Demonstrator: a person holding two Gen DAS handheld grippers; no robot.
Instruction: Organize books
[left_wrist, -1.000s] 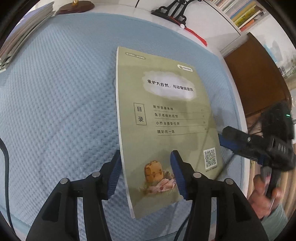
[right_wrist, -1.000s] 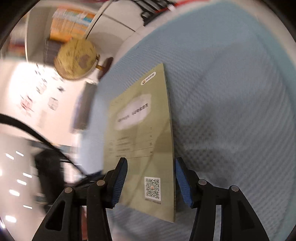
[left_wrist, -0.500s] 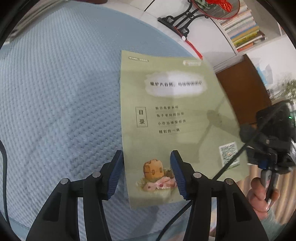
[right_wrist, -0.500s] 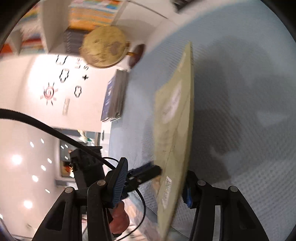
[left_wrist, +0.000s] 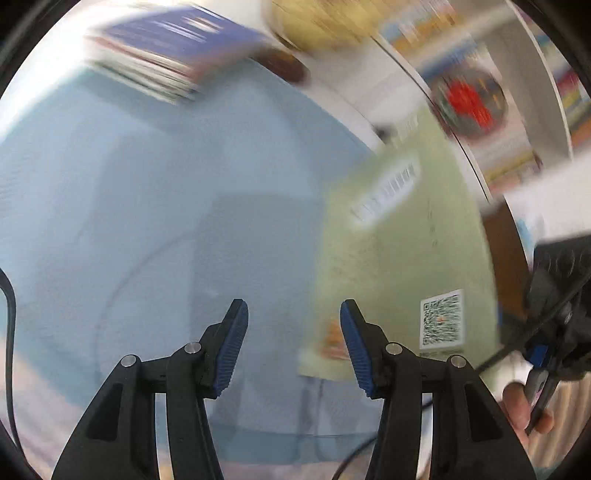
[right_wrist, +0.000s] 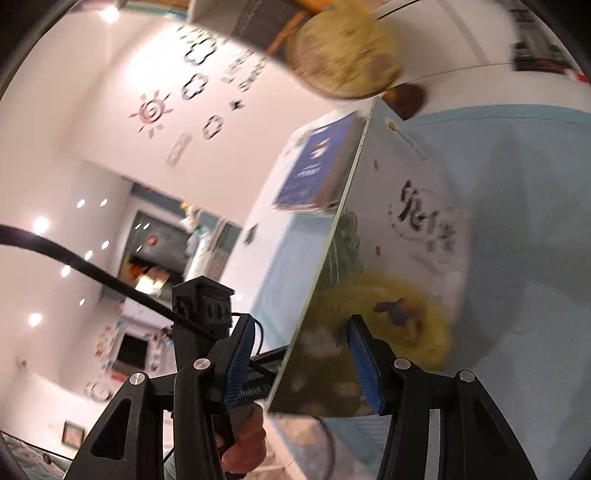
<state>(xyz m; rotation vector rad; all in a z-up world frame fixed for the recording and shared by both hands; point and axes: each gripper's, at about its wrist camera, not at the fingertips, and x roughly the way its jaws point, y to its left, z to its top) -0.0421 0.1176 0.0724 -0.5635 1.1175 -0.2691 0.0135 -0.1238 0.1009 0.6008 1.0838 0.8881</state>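
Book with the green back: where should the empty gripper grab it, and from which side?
Probably by its free long edge, the one nearest the left gripper. The book is thin and tilted up off the blue cloth, so both faces are open there. Come in from the left, one finger on each face. The right gripper already takes up the other edge.

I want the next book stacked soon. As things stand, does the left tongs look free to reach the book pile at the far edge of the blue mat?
Probably yes. The left tongs are open and empty, with bare blue mat between them and the book pile. The green book stands off to the right.
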